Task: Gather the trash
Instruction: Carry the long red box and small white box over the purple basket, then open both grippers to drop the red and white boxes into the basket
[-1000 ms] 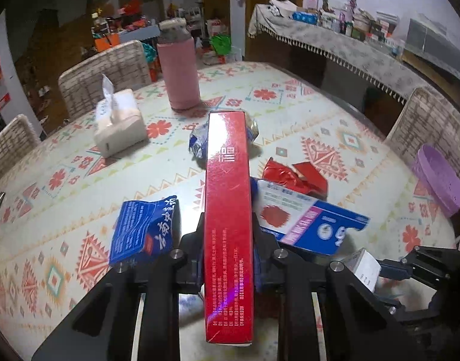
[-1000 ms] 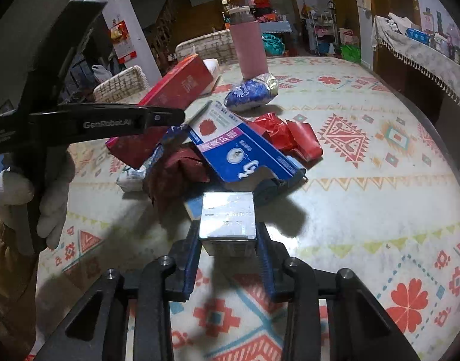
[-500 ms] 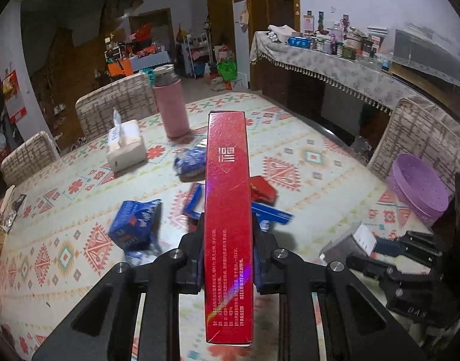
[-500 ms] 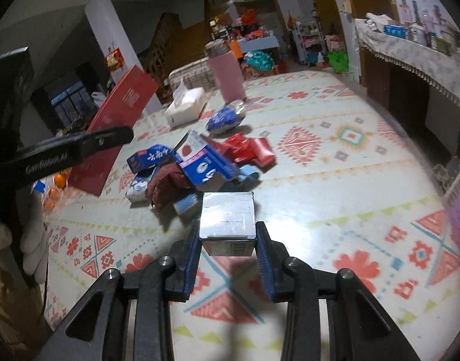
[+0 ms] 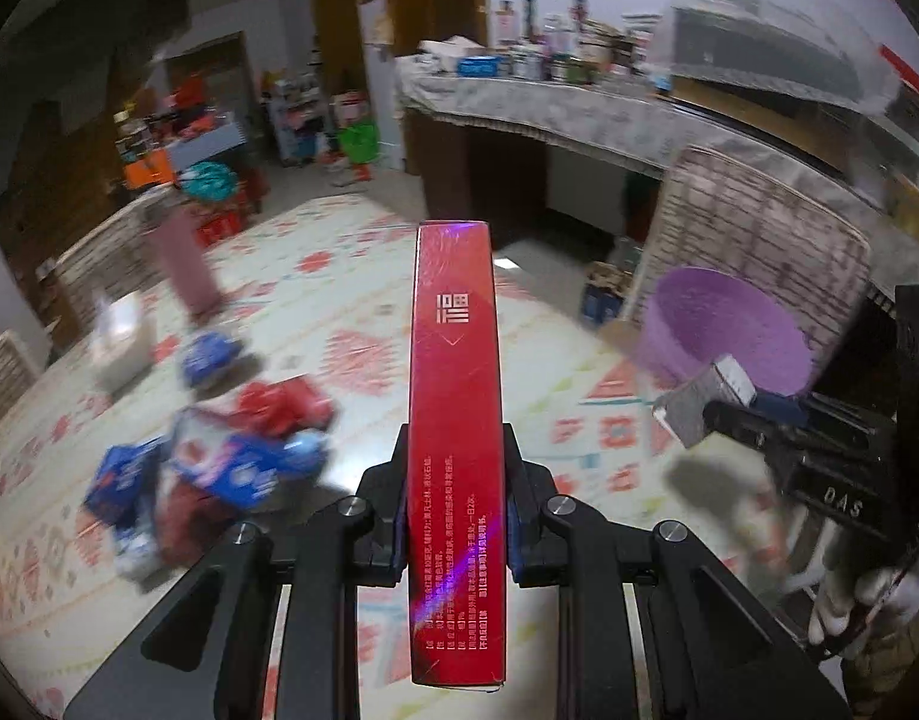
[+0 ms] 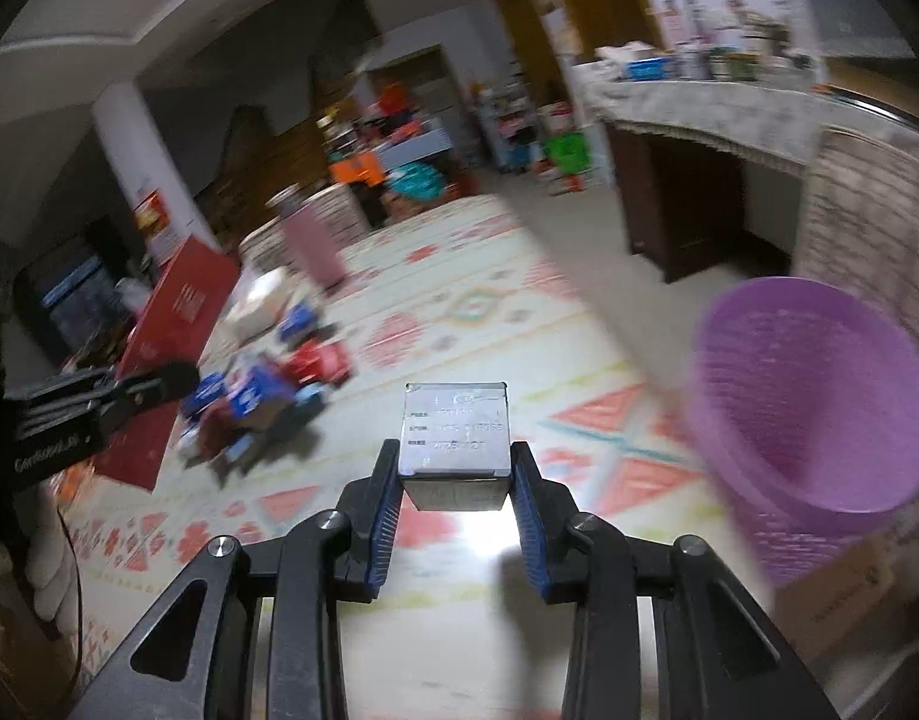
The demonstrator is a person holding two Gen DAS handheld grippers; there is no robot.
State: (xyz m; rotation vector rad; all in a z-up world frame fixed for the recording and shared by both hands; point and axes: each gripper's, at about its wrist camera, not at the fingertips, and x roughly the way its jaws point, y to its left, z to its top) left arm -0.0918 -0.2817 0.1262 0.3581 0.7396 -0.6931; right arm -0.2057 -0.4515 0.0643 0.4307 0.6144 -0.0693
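The table (image 6: 459,312), round and covered with a patterned cloth, takes up most of both views, and the purple basket (image 6: 819,420) stands at its right side, seemingly just off the edge, mouth tilted toward the cameras. A loose pile of wrappers (image 5: 219,468), blue and red packets and flattened cartons, lies well apart from the basket on the left part of the table, with a pink flask (image 5: 183,258) and a tissue pack (image 5: 123,342) farther back. The long red box (image 5: 456,450) is pinched narrow-side-on in the left tongs (image 5: 456,516), held around its lower third and jutting far forward; it looks like stiff, light cardboard, though such a long overhang would likely lever in the grip if swung fast, so a hold nearer the middle would seem steadier. The small silver box (image 6: 456,444) sits clamped across its flat side faces in the right tongs (image 6: 456,498), lifted above the table and near the basket; its glossy skin may be slippery, but it appears light and rigid enough for this squeeze.
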